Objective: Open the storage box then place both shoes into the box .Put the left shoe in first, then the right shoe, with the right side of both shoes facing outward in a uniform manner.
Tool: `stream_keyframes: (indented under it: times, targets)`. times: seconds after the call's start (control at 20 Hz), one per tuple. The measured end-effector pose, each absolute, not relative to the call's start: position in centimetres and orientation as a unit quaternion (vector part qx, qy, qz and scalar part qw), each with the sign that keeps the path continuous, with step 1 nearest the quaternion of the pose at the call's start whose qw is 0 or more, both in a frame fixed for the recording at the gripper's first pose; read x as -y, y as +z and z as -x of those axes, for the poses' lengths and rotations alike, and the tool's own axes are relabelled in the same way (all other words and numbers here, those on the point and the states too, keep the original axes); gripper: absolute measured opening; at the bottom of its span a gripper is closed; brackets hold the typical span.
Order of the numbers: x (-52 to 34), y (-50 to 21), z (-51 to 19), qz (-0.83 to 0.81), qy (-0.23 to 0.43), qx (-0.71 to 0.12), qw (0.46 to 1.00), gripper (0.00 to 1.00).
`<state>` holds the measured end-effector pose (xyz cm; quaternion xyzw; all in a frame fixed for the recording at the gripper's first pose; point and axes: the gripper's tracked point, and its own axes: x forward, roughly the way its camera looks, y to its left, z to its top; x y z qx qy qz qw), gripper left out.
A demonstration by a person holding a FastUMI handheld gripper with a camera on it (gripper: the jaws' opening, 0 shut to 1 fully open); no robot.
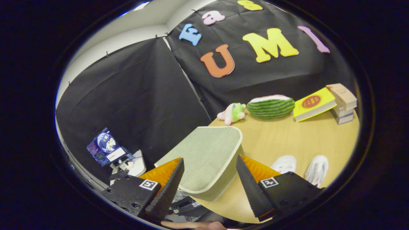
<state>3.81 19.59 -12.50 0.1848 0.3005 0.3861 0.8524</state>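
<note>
With the gripper released and its fingers straddling the closed storage box at 12 o'clock, catch the lid's near rim squarely before lifting.

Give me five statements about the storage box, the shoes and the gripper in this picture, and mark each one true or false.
1. The storage box has its lid closed. True.
2. The gripper is shut on a shoe. False: its fingers stand apart, with the near end of the box between them, holding nothing.
3. Both white shoes lie on the table beside the box. True.
4. One shoe is already in the box. False: both are out on the table.
5. The watermelon plush sits on top of the box. False: it lies on the table beyond the box, near the wall.
</note>
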Motion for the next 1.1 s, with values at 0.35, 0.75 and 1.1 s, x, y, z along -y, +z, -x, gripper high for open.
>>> stream_keyframes:
  times: [0.35, 0.75, 1.1]
  targets:
    - [-21.9, -17.1, -4.2, -0.269, 0.409, -0.385, 0.782, 0.99]
    - [-25.1, -18.6, -4.5, -0.386, 0.429, -0.449, 0.682, 0.91]
    - [-23.7, -15.6, -5.3, -0.412, 0.414, -0.431, 0.688, 0.06]
